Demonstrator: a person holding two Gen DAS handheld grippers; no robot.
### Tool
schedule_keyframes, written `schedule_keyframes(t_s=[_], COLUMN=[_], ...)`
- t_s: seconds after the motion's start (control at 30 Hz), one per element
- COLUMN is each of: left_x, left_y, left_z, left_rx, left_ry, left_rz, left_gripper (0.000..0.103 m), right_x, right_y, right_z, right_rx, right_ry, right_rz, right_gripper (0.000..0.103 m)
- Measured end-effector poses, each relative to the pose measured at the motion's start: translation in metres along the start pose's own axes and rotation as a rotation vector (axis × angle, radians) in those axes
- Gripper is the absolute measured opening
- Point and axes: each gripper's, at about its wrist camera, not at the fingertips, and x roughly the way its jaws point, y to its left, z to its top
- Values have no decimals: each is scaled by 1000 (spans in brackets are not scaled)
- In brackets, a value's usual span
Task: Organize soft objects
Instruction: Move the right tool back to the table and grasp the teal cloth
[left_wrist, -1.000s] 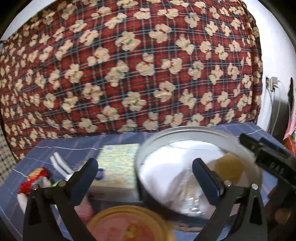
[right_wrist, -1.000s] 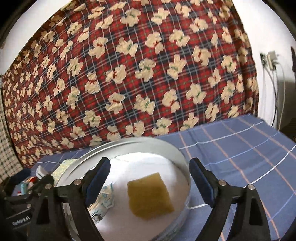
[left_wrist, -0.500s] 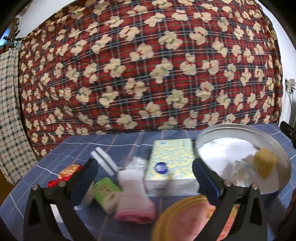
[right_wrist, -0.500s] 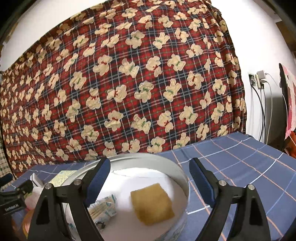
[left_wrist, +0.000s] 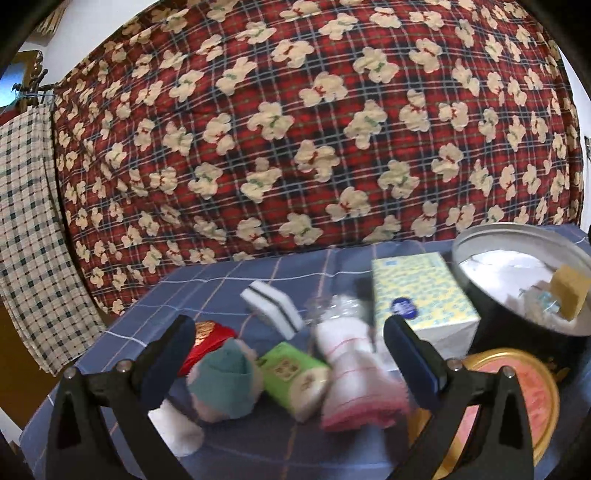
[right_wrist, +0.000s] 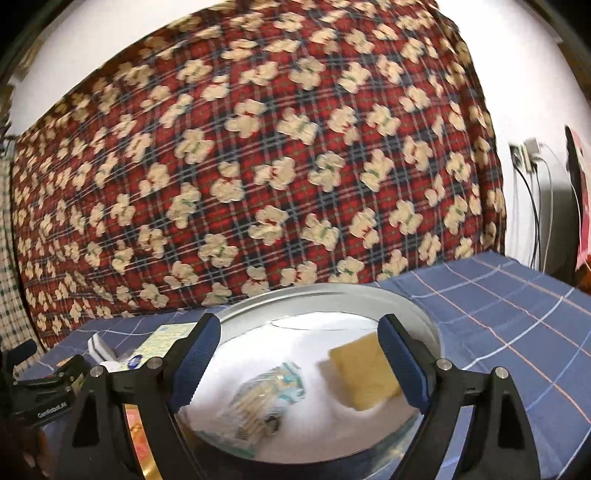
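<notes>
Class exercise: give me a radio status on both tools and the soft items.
Left tool open, empty. Right tool open over tin. Sponge inside. Towel on table.

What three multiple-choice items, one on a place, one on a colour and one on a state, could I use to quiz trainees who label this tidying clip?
1. Where does the yellow sponge lie?
A. inside the round metal tin
B. on top of the tissue box
C. on the bare blue cloth

2. What colour is the small packet between the plush toy and the rolled towel?
A. purple
B. green
C. black

3. How does the right gripper stand?
A. shut on the sponge
B. shut on the tin's rim
C. open, holding nothing

Key: 1 A, the sponge rests on the white lining inside the tin; 2 B, its wrapper is bright green; 3 C, the jaws stand wide apart above the tin with nothing pressed between the pads.
</notes>
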Motion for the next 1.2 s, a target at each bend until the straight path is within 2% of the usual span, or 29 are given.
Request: schedule_keyframes(t_s=[0.23,0.4,0.53,0.7,0.9,1.07,1.2], left_x=[8,13,18,26,32,44,52], left_y=[34,55,71,91,112,147,170], left_z=[-5,-10,-13,-19,-24,-35,-49], left_rx=[-63,-104,-130,-151,-190,-306,-405], left_ry=[39,64,92,136,176,255,322], left_rz=[4,4,8,72,97,110,90], left_gripper=[103,103,103,103,103,103,103], right_x=[-11,-12,-10,-7,-5,4,10], right_y=[42,74,99,131,173,206,219], right_z=[-5,-11,-18,-27,-38,-48,-51], right_rx=[-70,-98,-110,-154,-225,-305,-288], right_ry=[-34,-26,1,49,105,176,224], right_rz=[55,107,161,223,313,359,407], right_gripper=[89,89,89,89,89,89,89])
